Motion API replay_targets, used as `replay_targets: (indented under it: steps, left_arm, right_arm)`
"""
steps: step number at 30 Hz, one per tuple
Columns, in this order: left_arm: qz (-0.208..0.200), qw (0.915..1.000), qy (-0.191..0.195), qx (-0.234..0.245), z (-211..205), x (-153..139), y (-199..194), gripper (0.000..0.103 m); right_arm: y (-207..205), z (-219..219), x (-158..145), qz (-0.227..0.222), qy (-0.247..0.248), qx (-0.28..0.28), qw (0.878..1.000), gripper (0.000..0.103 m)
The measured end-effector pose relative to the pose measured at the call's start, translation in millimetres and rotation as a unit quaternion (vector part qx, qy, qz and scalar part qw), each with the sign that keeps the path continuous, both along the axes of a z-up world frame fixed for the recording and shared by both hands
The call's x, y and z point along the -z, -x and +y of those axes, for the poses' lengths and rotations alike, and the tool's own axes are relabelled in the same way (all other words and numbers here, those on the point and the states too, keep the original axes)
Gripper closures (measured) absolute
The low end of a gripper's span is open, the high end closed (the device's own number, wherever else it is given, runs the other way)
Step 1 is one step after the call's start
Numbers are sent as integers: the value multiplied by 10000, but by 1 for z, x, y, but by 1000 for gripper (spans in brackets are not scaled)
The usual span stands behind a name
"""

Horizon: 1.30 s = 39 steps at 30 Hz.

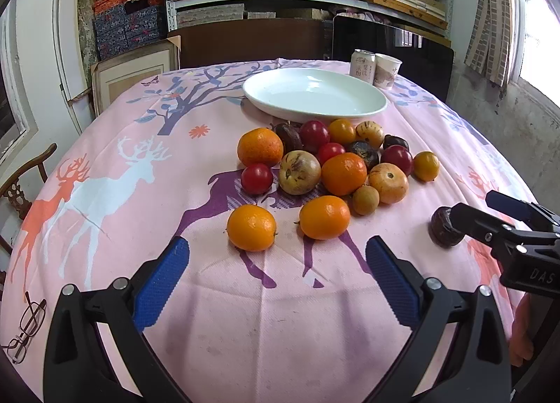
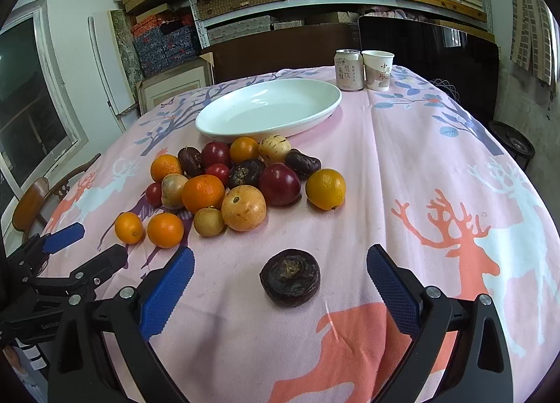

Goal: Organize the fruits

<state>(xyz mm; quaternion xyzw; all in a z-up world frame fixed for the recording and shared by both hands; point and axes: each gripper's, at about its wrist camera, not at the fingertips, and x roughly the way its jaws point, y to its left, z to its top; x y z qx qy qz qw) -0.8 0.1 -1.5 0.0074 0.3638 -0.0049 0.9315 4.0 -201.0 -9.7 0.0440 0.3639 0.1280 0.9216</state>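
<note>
left tongs: our left gripper (image 1: pixel 276 263) stood released, blue pads wide apart, nothing between them, above the cloth.
right tongs: our right gripper (image 2: pixel 280 273) was also released, jaws fully spread, gripping nothing.
between right pads: we saw a dark wrinkled fruit (image 2: pixel 290 277) lying alone on the tablecloth (image 2: pixel 402 165), between the right fingertips but touching neither.
ahead of left tongs: two oranges (image 1: pixel 251 227) sat just beyond the left pads, side by side, apart from each other.
fruit pile: the fruit pile (image 2: pixel 241 179) of oranges, red, dark and pale striped fruits lay farther ahead of both tongs, left of the right gripper's line.
plate: the white plate (image 2: pixel 315 112) sat just behind the pile, holding no fruit.
far edge: a drink can (image 2: pixel 348 70) and paper cup (image 2: pixel 378 70) stood side by side beyond the plate.
left of left tongs: we noted eyeglasses (image 1: pixel 26 329) near the cloth's edge.
</note>
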Motion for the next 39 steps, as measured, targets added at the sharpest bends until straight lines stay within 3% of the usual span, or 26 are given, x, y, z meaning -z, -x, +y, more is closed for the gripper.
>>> replay_targets:
  steps: [39]
  left_arm:
    - [155, 9999, 69, 0, -1, 7, -1, 4]
  right_arm:
    - [-2, -4, 5, 124, -112, -8, 9999, 3]
